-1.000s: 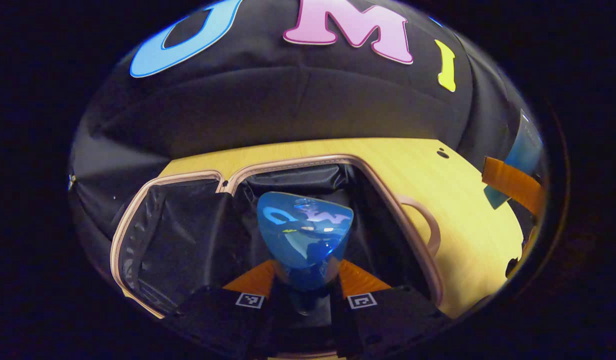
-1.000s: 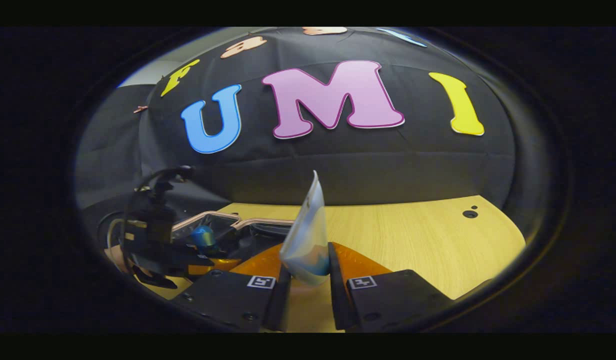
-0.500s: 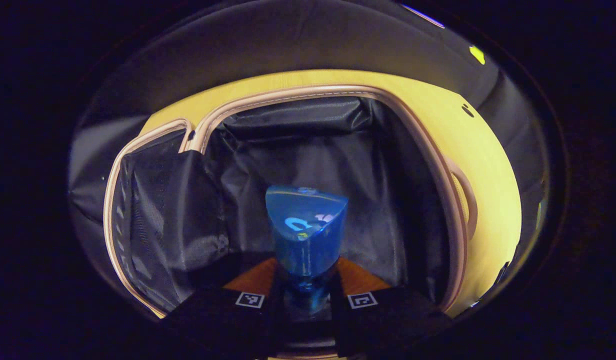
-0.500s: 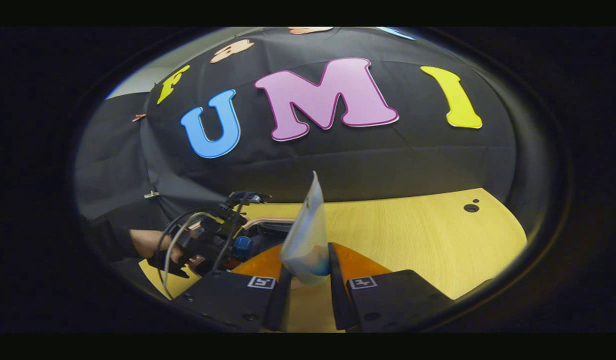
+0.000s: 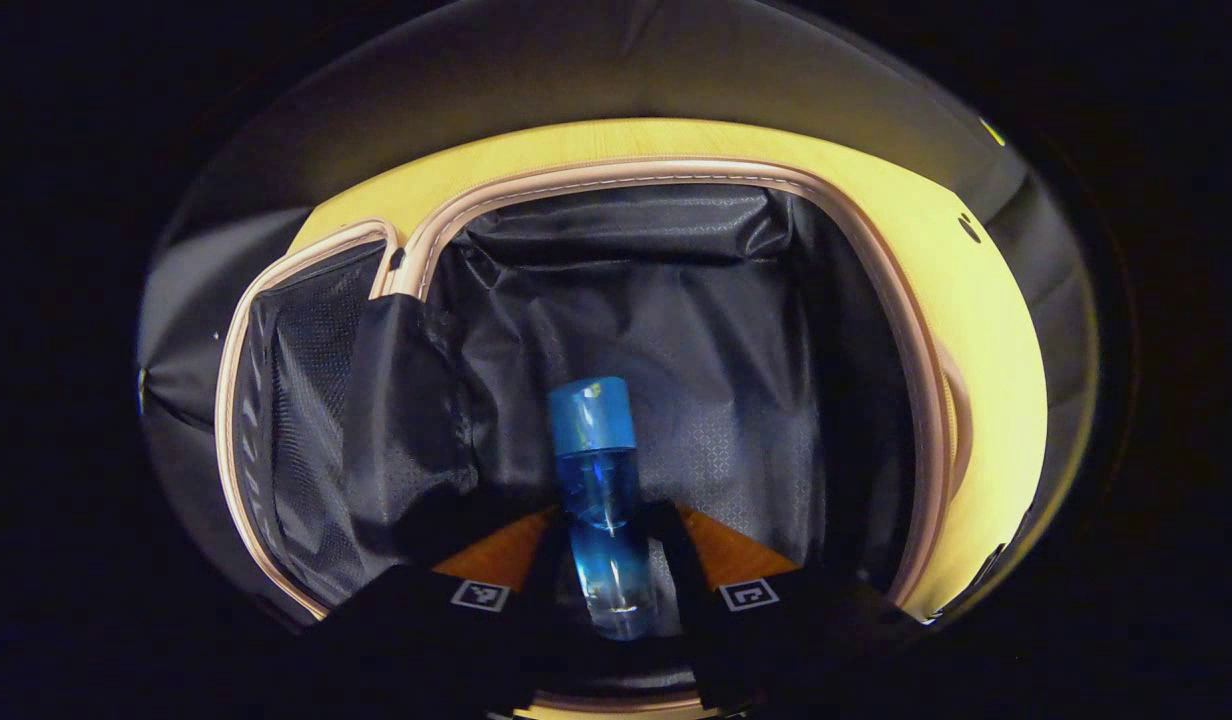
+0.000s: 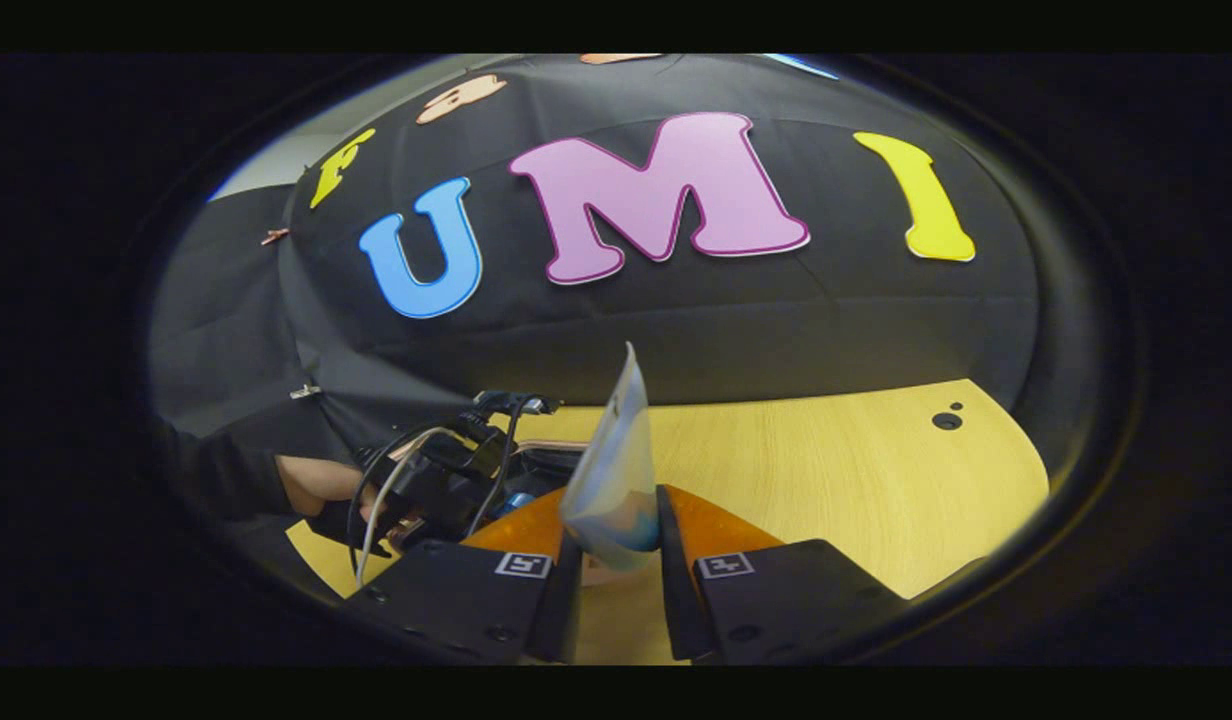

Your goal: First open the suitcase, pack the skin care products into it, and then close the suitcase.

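The suitcase (image 5: 916,330) lies open on the yellow wood-grain counter (image 5: 986,330), and everything else sits in relation to it. In the left gripper view its pink zip rim frames a black crinkled lining, with a mesh-faced lid half (image 5: 286,420) folded out to one side of the main compartment. Inside that main compartment, low over the lining, the blue bottle (image 5: 596,470) points its blue cap toward the far wall of the case. The left tongs (image 5: 606,560) stand apart on either side of the bottle's clear lower body, with gaps showing between fingers and bottle. Whether the bottle rests on the lining cannot be told.

In the right gripper view, beside the suitcase and above the bare counter, the right tongs (image 6: 612,545) are clamped on a pale sachet (image 6: 612,470) standing upright, edge-on. Any print on it is too blurred to read. Toward the suitcase a hand (image 6: 321,490) with a dark sleeve holds the other gripper, its cables looping over the rim. Two small dark holes (image 6: 944,420) mark the counter's far corner, well away from the case. Black cloth walls the booth behind.
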Tool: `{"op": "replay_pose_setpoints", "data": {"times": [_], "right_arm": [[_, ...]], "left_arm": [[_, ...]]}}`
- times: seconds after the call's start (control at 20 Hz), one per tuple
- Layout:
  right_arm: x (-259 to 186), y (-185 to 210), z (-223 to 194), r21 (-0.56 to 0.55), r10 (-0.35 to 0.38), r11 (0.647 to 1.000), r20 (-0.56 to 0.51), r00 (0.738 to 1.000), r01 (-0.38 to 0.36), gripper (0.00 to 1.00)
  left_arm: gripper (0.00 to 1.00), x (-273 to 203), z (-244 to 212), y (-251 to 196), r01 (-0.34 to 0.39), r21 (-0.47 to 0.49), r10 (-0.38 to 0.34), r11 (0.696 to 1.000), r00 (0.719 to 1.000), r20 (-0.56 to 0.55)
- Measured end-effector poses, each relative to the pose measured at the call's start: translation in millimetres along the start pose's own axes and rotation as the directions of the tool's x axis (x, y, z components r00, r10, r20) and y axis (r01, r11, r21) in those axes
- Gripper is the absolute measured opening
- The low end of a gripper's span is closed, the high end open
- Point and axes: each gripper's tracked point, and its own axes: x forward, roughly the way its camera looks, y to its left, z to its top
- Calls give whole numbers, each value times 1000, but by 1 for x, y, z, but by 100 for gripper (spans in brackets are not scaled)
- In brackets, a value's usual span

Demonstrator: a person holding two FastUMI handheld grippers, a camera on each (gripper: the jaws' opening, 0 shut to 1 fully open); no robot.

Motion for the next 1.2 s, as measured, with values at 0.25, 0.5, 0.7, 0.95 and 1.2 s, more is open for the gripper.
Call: {"op": "replay_pose_setpoints", "data": {"times": [0.25, 0.5, 0.7, 0.95, 1.2], "right_arm": [[16, 35, -5, -10, 23, 1000, -38, 999, -23, 37], [55, 74, -28, -11, 23, 1000, -115, 993, -24, 37], [98, 95, -77, 2, -18, 1000, -273, 962, 20, 38], [125, 102, -152, -15, -83, 996, -486, 870, 87, 38], [132, 93, -183, -25, -168, 982, -577, 799, 189, 34]], "left_arm": [[76, -52, 27, 13, 10, -60, 6, 998, 963, 269], [94, -148, 34, 65, -5, -139, 80, 990, 836, 543], [95, -199, 1, 100, 42, -207, 97, 977, 781, 618], [96, -215, -49, 109, 191, -252, 7, 949, 784, 621], [96, -204, -82, 138, 143, -253, 35, 957, 808, 588]]}}
